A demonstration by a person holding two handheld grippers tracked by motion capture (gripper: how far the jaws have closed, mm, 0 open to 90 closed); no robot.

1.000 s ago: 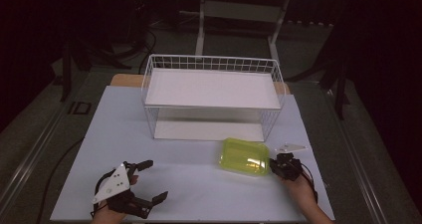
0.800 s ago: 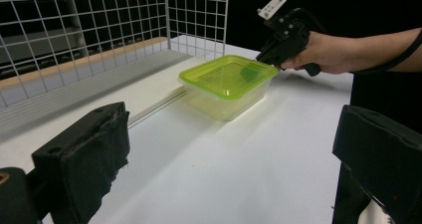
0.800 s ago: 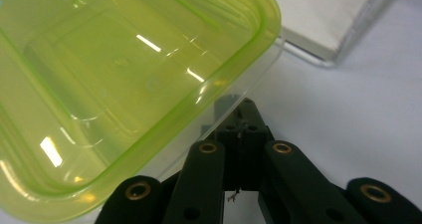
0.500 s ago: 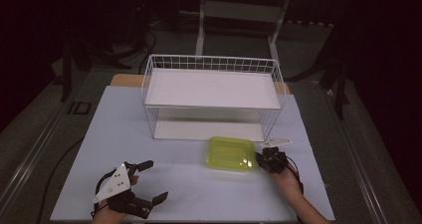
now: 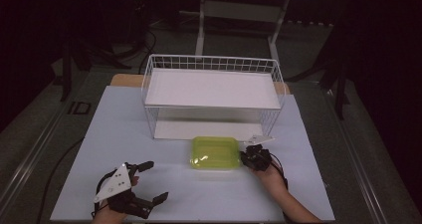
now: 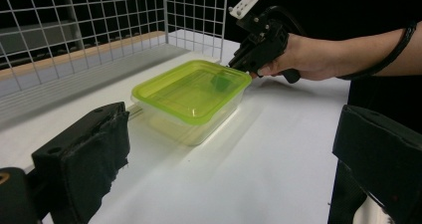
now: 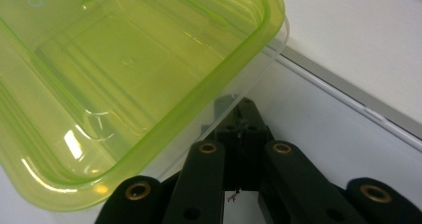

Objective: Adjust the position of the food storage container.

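So the box here is a shallow rectangular food container (image 5: 215,153) with rounded corners: see-through plastic tub, glossy translucent lime-green lid with a raised rim and a stepped panel pressed into it. You can see light glare on the lid in the right gripper view. It sits flat on the matte white table (image 5: 119,129).

The right gripper (image 5: 247,157) has its jaws pinched together on the container's edge, at the side facing the hand. In the left gripper view the tip reaches over the lid's rim and shows as a dark smudge through the green plastic. The black linkage bars with brass-looking rivets are folded in tight in the right gripper view, so it's clamped, not just resting.

The left gripper (image 5: 152,181) is well apart from the container, off on the near side of the table. Its jaws are spread wide with nothing between them. The pads (image 6: 97,152) look like chunky black foam or fabric, a bit frayed at the edges.

Just past the container, on the far side from both grippers, there's a white wire-grid rack (image 5: 211,89) with a flat white shelf on top and an open space under it. The container's far edge is just beside the rack's foot, right where the lower opening is. Nothing lies between the left gripper's fingers and the container.
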